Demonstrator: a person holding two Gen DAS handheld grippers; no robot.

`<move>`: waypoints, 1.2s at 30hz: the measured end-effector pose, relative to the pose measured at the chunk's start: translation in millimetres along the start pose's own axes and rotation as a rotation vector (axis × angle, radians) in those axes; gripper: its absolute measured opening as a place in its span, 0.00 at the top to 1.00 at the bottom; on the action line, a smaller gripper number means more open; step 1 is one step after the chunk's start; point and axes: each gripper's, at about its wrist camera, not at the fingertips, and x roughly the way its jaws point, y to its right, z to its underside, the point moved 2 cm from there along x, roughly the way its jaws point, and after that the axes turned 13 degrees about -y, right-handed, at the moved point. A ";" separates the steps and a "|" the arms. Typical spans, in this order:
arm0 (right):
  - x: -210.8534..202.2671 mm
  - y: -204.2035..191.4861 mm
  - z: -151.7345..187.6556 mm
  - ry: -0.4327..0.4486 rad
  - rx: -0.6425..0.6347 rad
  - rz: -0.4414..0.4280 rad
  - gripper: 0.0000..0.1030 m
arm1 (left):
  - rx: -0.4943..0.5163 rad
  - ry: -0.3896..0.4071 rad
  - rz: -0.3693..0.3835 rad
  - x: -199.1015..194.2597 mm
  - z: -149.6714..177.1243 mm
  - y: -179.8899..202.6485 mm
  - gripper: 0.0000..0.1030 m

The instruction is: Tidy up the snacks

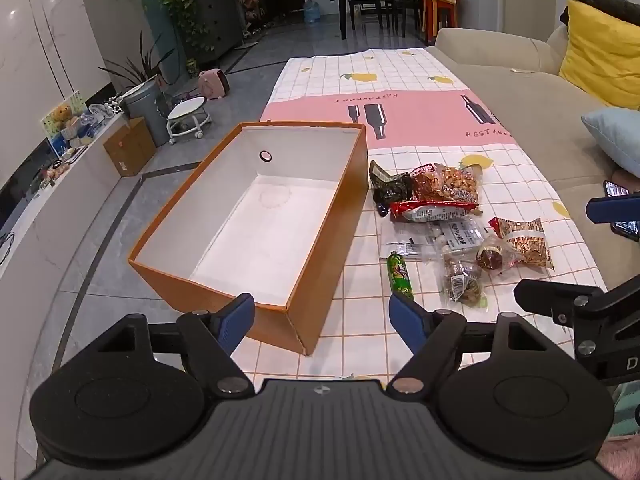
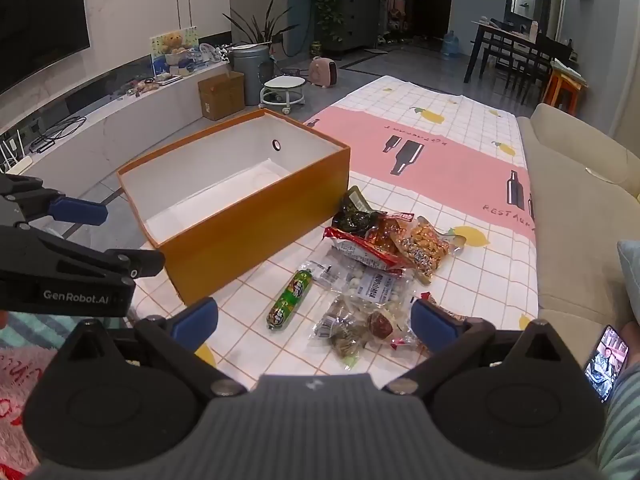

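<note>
The left gripper (image 1: 321, 322) had its two blue-padded jaws standing wide apart with nothing between them, held above the near corner of the open orange cardboard box with a white interior (image 1: 304, 280). The right gripper (image 2: 314, 320) likewise had its jaws spread fully, nothing clamped, and hovered over the near edge of the snack pile. Between the right gripper's fingers in its wrist view lay a green cylindrical sausage-shaped snack stick (image 2: 290, 299), tilted on the cloth and apart from the box. Just beside it sat a clear plastic bag of small white candies with a printed label (image 2: 374, 283), and nearer the gripper a clear packet holding dark brown pieces (image 2: 344, 336). Farther out, a red-edged white foil packet (image 2: 360, 250) overlapped a transparent bag of orange-brown fried snacks (image 2: 426, 250), and a dark green crumpled wrapper (image 2: 354, 214) lay closest to the box's side wall. All snacks rested outside the box, to its right; the box interior held none. Everything stood on a low table covered by a white grid-patterned cloth with lemons and a pink band (image 2: 448, 160). A beige fabric sofa (image 2: 568, 208) ran along the table's right side.
</note>
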 end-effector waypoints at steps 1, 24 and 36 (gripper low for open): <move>-0.1 -0.1 0.0 0.006 0.001 -0.001 0.04 | 0.000 0.002 0.001 -0.4 -0.1 0.3 0.13; 0.9 -5.8 -1.1 -0.011 -0.015 0.029 0.04 | 0.004 -0.015 0.004 3.9 1.2 0.5 0.13; 5.4 -7.2 0.2 -0.019 -0.021 0.035 0.04 | 0.002 -0.028 0.013 9.3 3.2 1.2 0.13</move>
